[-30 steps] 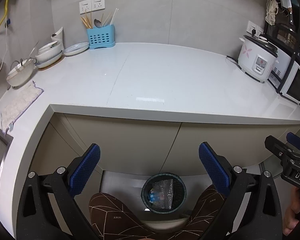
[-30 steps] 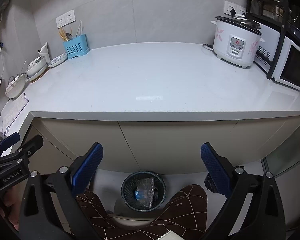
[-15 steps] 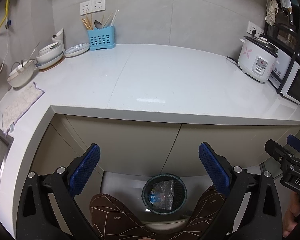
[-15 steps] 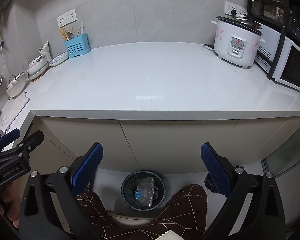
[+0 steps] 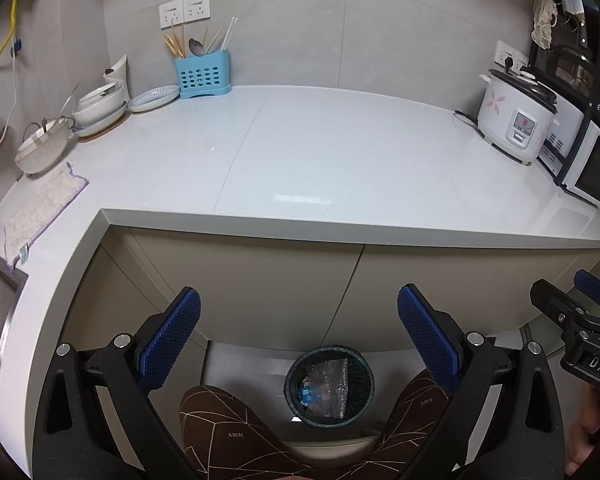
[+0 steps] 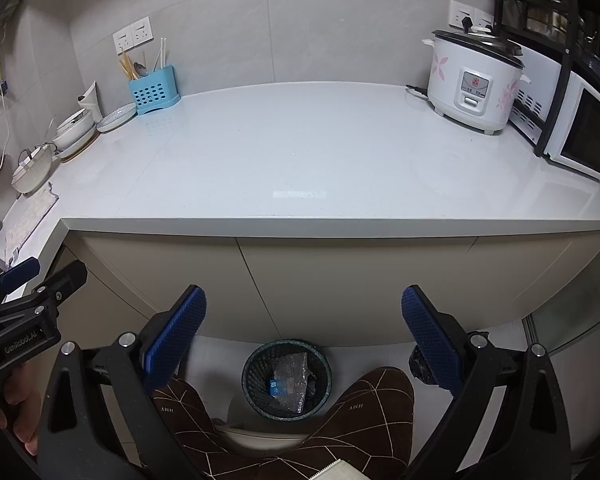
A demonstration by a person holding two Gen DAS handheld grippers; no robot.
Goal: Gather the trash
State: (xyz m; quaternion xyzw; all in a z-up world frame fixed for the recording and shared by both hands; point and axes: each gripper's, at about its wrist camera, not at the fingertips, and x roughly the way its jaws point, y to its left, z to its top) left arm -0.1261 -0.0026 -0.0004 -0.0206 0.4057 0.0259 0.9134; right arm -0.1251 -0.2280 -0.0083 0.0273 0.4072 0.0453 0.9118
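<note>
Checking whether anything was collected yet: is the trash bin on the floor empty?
No, the trash bin already holds crumpled clear plastic wrap and a small blue item.

Rice cooker (image 6: 474, 84) (floral), microwave (image 6: 584, 138), blue utensil holder (image 5: 202, 74), stacked bowls (image 5: 100, 106)

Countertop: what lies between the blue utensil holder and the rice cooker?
Nothing. In both wrist views the countertop is bare from the blue utensil holder to the rice cooker; only a ceiling-light glare shows near the front edge.
</note>
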